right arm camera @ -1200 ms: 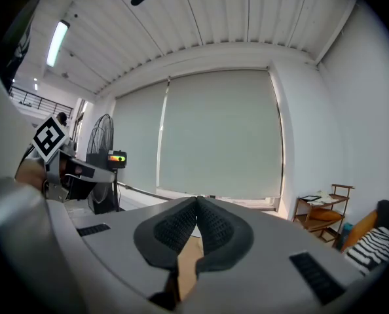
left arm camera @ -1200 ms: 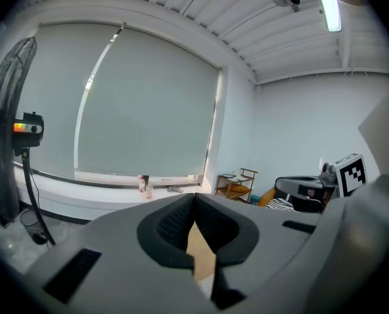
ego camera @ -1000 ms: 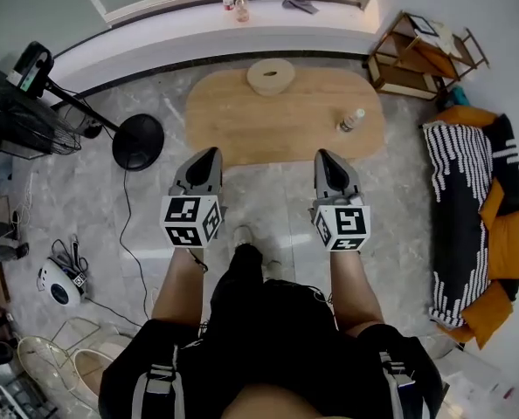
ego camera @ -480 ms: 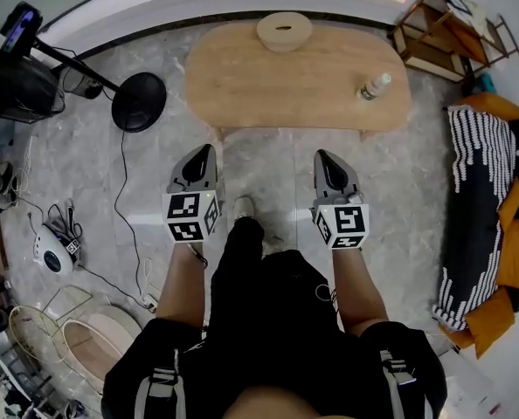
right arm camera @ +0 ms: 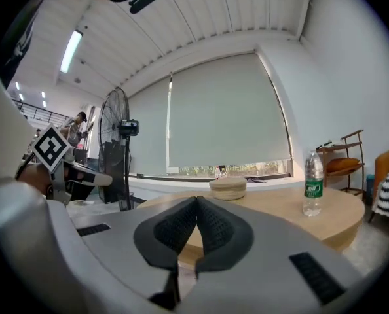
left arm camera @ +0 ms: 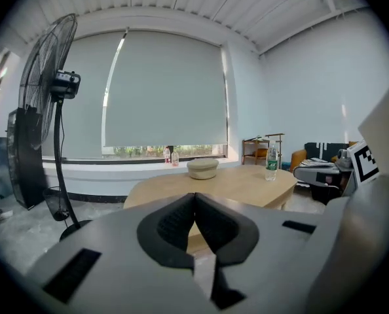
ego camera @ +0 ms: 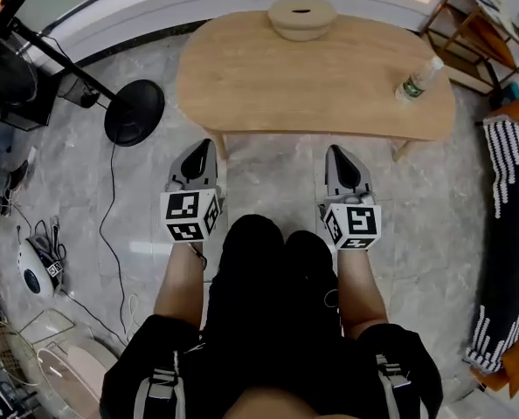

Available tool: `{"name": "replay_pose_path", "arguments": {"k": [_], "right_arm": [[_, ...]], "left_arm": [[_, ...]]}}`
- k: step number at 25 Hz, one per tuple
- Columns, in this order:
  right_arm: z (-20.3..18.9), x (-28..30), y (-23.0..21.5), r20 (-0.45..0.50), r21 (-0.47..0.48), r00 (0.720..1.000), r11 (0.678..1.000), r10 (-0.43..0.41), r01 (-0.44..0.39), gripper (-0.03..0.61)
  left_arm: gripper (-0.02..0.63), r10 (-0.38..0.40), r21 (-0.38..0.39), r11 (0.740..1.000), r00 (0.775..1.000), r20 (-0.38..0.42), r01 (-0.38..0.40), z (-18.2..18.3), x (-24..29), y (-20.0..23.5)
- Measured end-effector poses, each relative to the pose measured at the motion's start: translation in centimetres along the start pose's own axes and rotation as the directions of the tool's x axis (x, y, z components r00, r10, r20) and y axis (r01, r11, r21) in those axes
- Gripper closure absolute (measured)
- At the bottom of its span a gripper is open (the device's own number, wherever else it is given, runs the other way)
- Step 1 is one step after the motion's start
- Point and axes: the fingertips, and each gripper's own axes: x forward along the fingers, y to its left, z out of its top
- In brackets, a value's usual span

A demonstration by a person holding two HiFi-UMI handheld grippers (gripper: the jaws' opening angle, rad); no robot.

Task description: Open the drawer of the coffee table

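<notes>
Both of my grippers are clenched on nothing: the left gripper (ego camera: 202, 146) and the right gripper (ego camera: 337, 151) each show their pads pressed together with only air ahead of them. They hang side by side over the floor just short of the desk's near edge. The desk (ego camera: 268, 90) is a rounded wooden top, with a round container (ego camera: 301, 16) at its far edge and an upright bottle (ego camera: 417, 80) near its right end. The drawer I cannot see in any view; I judge it sits under the top behind the near edge, where my own jaws block the look. I expect a stiff, fairly light wooden box on runners, so I would open one gripper, take its front at the middle, and pull straight back, gently, or the bottle may topple.
</notes>
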Motion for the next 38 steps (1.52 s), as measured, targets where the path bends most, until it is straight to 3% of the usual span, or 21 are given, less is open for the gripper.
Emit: {"name": "replay_pose_path", "arguments": {"k": [5,10,15,20,21,22,23,24,26,31,38], "right_arm": [[-8.3,1.4,1.1,0.046,-0.029,0.998,0.999,0.037,-0.036,0.563],[-11.1,2.0,1.2,-0.015,-0.007,0.999,0.999,0.05,-0.05,0.563],[-14.0,2.6,1.7,0.011,0.13,0.985,0.977,0.171,-0.171,0.561],[-16.1,2.5,-0.4,0.075,0.379,0.979,0.902,0.191,-0.205,0.561],[-16.3,2.6,-0.9,0.104,0.433,0.976,0.874,0.193,-0.219,0.561],[-16.6,2.6,-1.4,0.134,0.484,0.97,0.841,0.203,-0.243,0.566],[-16.9,2.7,-1.9,0.164,0.528,0.962,0.804,0.218,-0.272,0.431],[-17.4,2.8,-2.3,0.186,0.566,0.955,0.769,0.231,-0.296,0.249],[-18.6,3.1,-3.5,0.198,0.617,0.954,0.727,0.226,-0.301,0.232],[-22.4,4.5,-5.4,0.135,0.652,0.971,0.719,0.199,-0.239,0.209],[-26.7,8.8,-6.9,0.129,0.743,0.978,0.637,0.161,-0.203,0.221]], "left_arm": [[0.592,-0.033,0.002,0.999,0.998,0.051,0.033,-8.5,2.0,-0.1],[0.592,-0.027,-0.044,0.999,1.0,-0.002,0.027,-11.1,1.9,0.3],[0.592,-0.051,-0.019,0.998,0.999,0.019,0.052,-12.4,2.2,0.4],[0.591,-0.107,-0.031,0.994,0.994,-0.005,0.107,-13.7,2.9,1.1],[0.551,-0.134,-0.025,0.991,0.991,-0.013,0.134,-13.9,3.2,1.1],[0.412,-0.164,-0.021,0.986,0.986,-0.021,0.163,-14.1,3.5,1.0],[0.362,-0.186,-0.018,0.982,0.982,-0.028,0.186,-14.4,3.8,1.0],[0.35,-0.196,-0.015,0.981,0.98,-0.031,0.196,-14.7,4.0,1.1],[0.339,-0.197,-0.019,0.98,0.98,-0.034,0.197,-15.4,4.5,1.7],[0.336,-0.21,-0.067,0.976,0.975,-0.07,0.206,-18.3,7.0,3.8],[0.336,-0.19,-0.07,0.981,0.976,-0.103,0.183,-20.7,11.5,7.2]]}}
